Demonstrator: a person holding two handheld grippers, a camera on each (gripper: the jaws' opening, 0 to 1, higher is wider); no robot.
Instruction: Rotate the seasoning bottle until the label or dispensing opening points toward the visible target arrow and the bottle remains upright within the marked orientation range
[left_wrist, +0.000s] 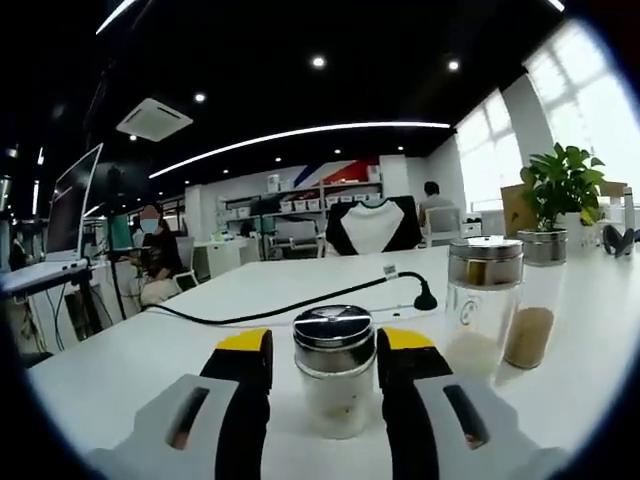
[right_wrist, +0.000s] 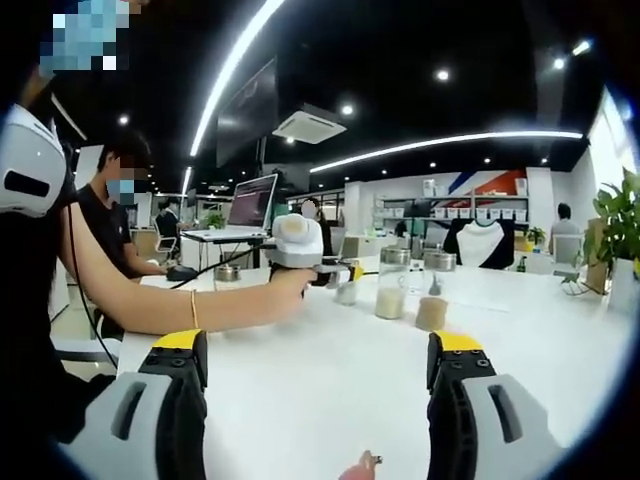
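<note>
A small glass seasoning bottle with a shiny metal lid stands upright on the white table. It sits between the yellow-tipped jaws of my left gripper. The right jaw is at its side and a narrow gap shows at the left jaw, so the gripper is open. In the right gripper view a hand holds the left gripper at the same small bottle. My right gripper hangs wide open over bare table, nothing between its jaws.
Two taller glass bottles stand close to the right, one with white powder, one with brown. A black cable crosses the table behind. A potted plant stands far right. A laptop and seated people are beyond.
</note>
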